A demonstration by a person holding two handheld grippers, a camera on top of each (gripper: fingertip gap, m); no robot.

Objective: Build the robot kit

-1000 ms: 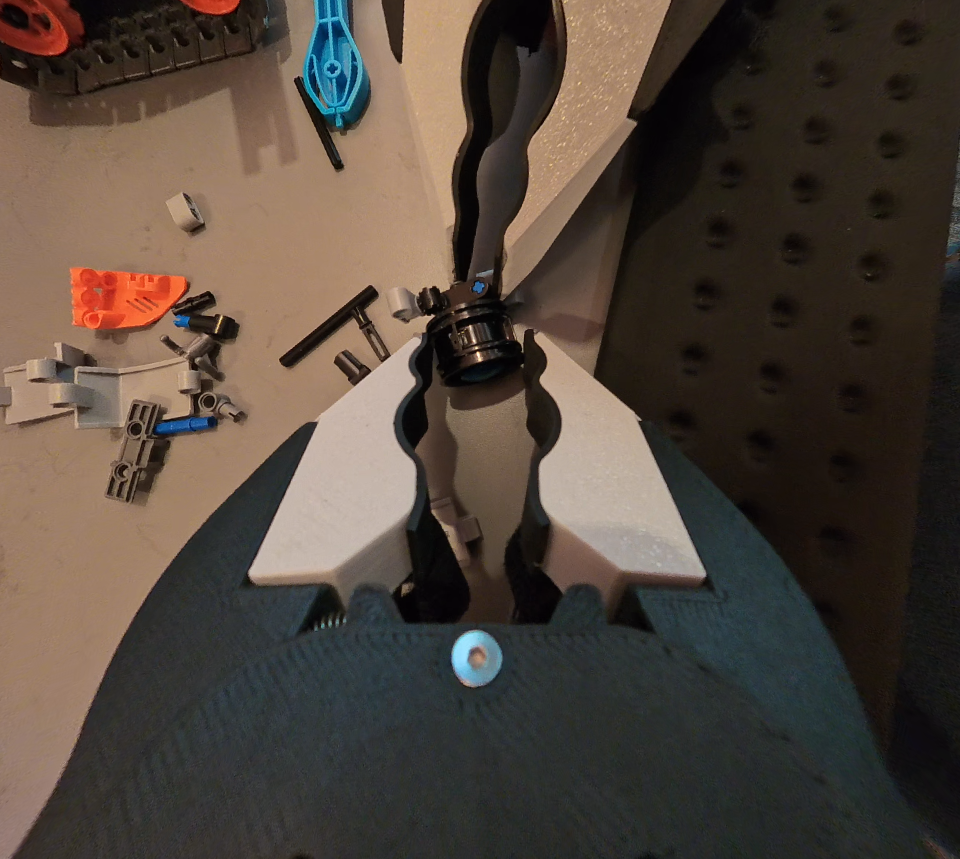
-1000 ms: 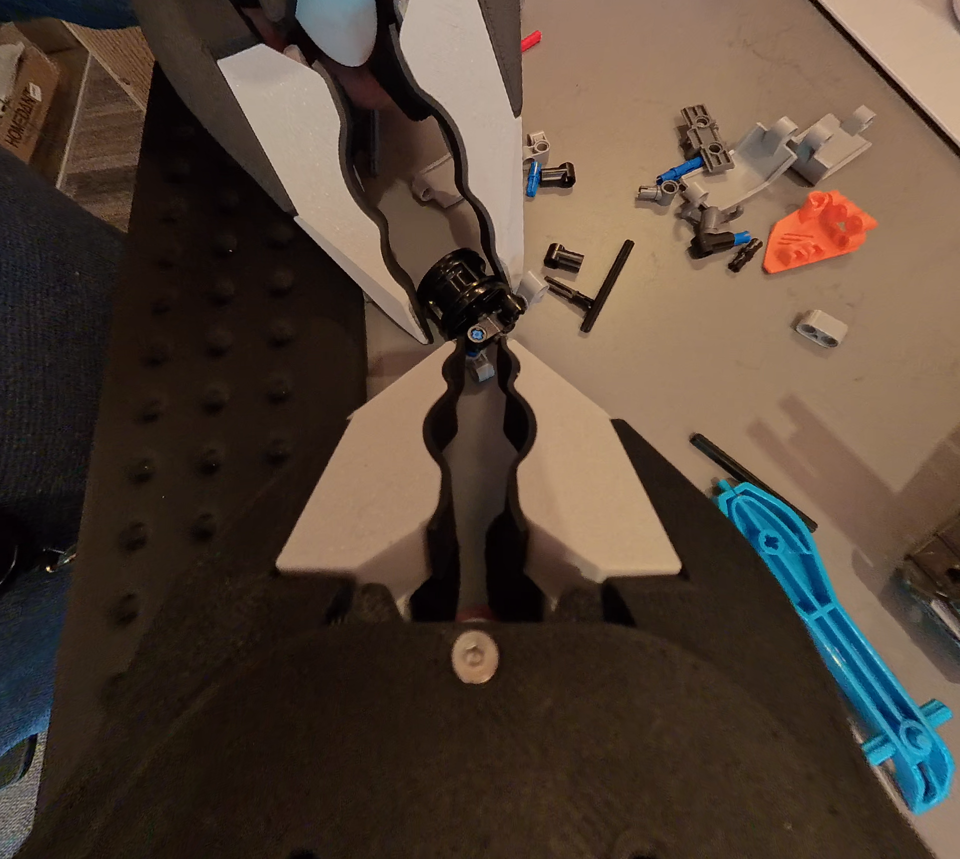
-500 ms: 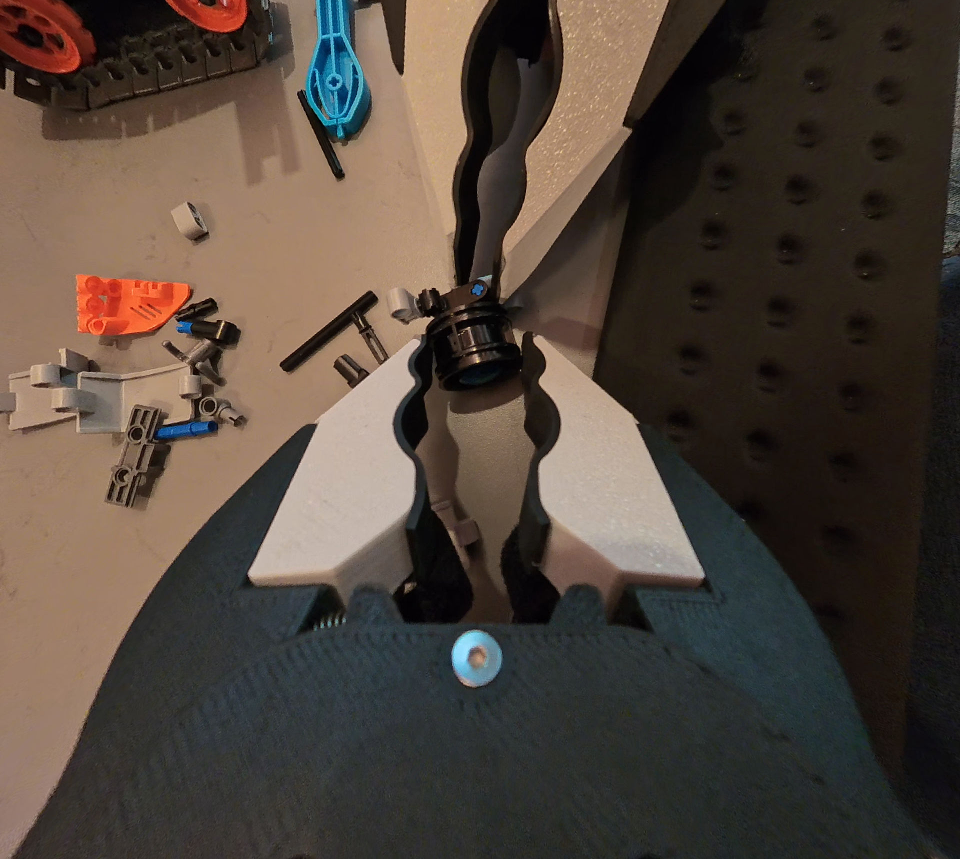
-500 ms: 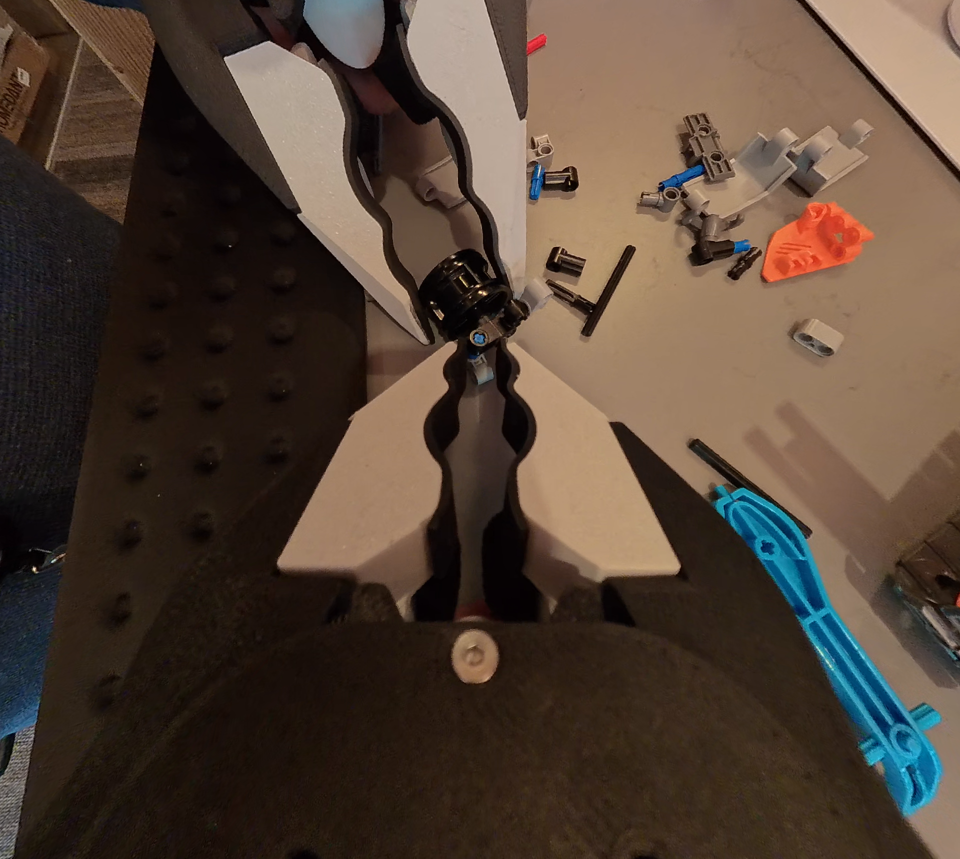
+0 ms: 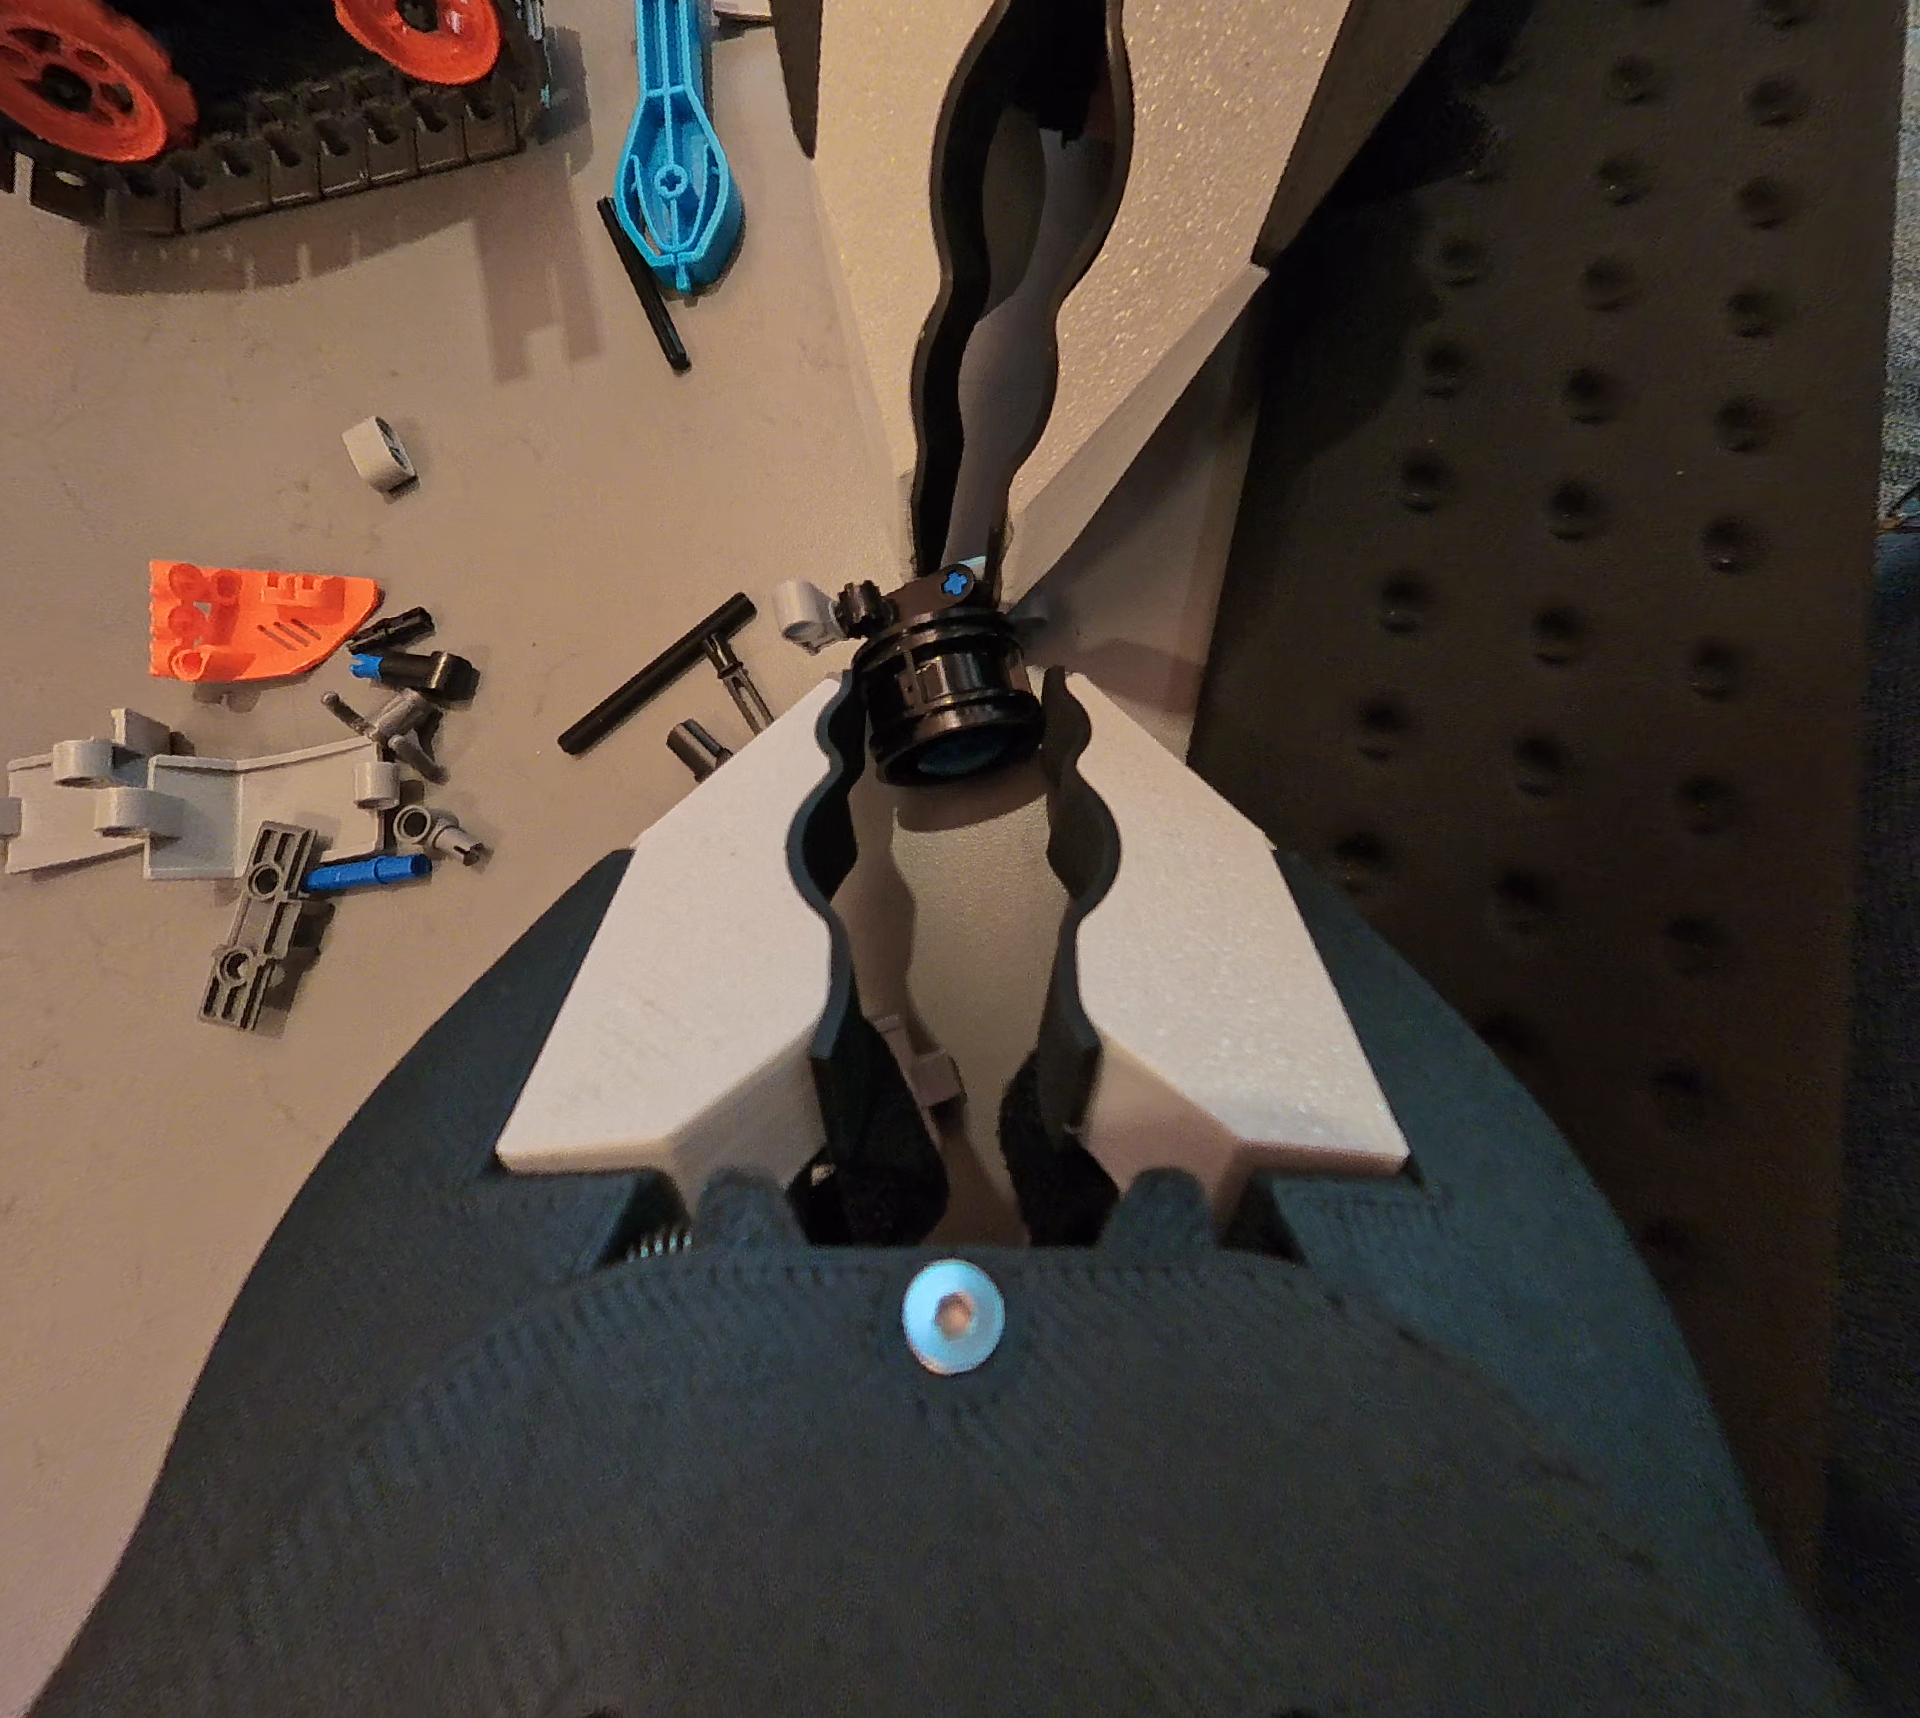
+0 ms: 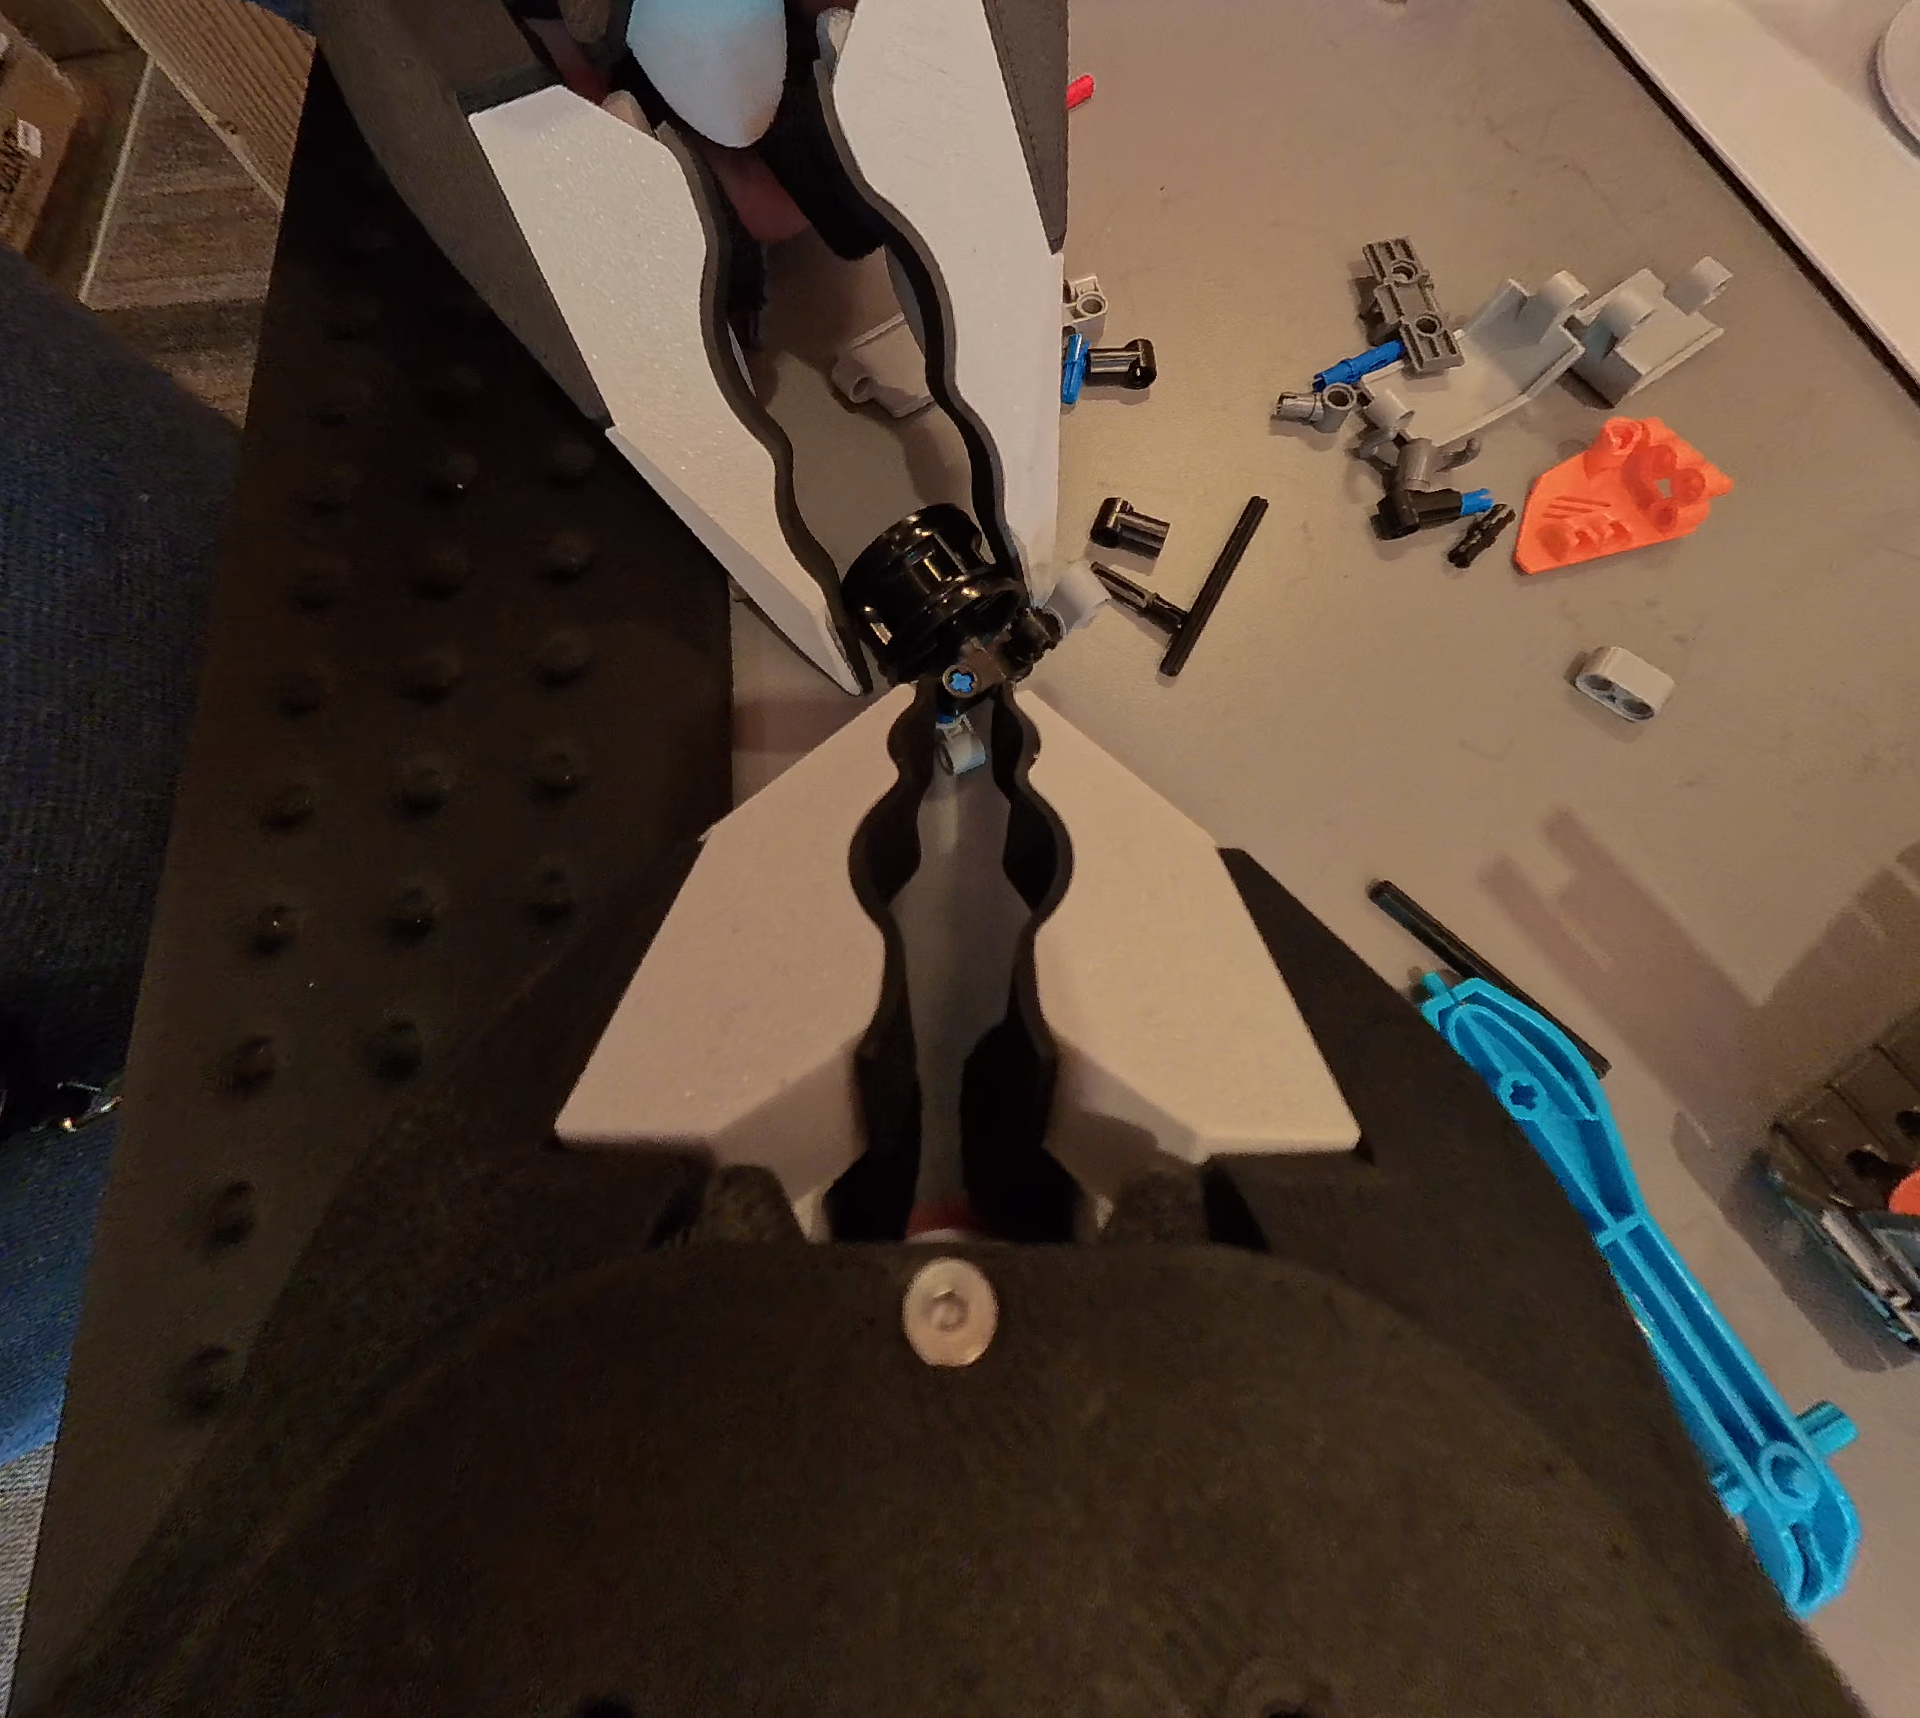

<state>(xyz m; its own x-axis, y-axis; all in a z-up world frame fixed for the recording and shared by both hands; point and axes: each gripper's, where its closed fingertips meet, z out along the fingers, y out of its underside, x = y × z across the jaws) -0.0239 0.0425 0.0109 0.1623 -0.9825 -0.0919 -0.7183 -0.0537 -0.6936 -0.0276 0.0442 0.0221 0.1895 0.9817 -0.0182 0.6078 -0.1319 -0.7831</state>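
The left gripper (image 5: 940, 712) clamps a black wheel hub (image 5: 948, 700) at its fingertips, above the grey table (image 5: 520, 442). The right gripper (image 6: 961, 712) meets it tip to tip and seems closed on a small grey connector (image 6: 958, 741), partly hidden there

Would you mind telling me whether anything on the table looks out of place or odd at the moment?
Nothing looks damaged or spilled. Loose building pieces lie scattered: an orange panel, a grey curved panel and a blue lever tool. The left claw grips a black wheel hub; the right claw pinches its attached connector.
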